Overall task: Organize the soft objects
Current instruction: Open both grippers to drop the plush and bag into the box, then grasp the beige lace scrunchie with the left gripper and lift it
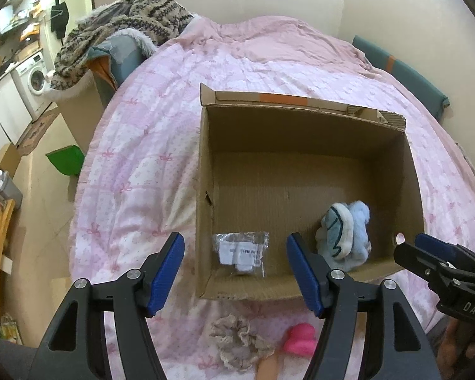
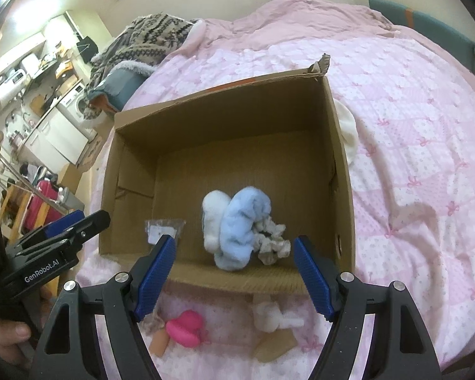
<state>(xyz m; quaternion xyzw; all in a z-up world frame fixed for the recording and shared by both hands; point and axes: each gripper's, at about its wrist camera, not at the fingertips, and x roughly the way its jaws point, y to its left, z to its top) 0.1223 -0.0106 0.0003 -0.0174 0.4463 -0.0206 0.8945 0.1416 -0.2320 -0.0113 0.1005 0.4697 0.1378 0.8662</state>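
An open cardboard box point(image 1: 300, 126) point(image 2: 237, 117) sits on the pink quilt. Inside lie a clear plastic packet point(image 1: 242, 253) point(image 2: 163, 229), a light blue fluffy piece point(image 1: 348, 231) point(image 2: 240, 224) against a white fluffy one point(image 2: 213, 218), and a grey-beige scrunchie point(image 2: 272, 239). My left gripper point(image 1: 234, 243) point(image 2: 88, 220) hovers open over the box's near left corner, above the packet, holding nothing. My right gripper point(image 2: 234, 242) point(image 1: 411, 247) is open above the blue piece, pads apart from it. In front of the box lie a beige lace scrunchie point(image 1: 237, 342), a pink soft toy point(image 1: 300, 337) point(image 2: 186, 327) and a white fluffy item point(image 2: 275, 315).
A tan flat piece point(image 2: 274, 348) lies by the near edge of the bed. A white cloth point(image 2: 348, 126) sits against the box's right wall. A patterned knit blanket point(image 1: 126, 25) is piled at the bed's far left. The floor drops off left, with a washing machine point(image 1: 34, 79).
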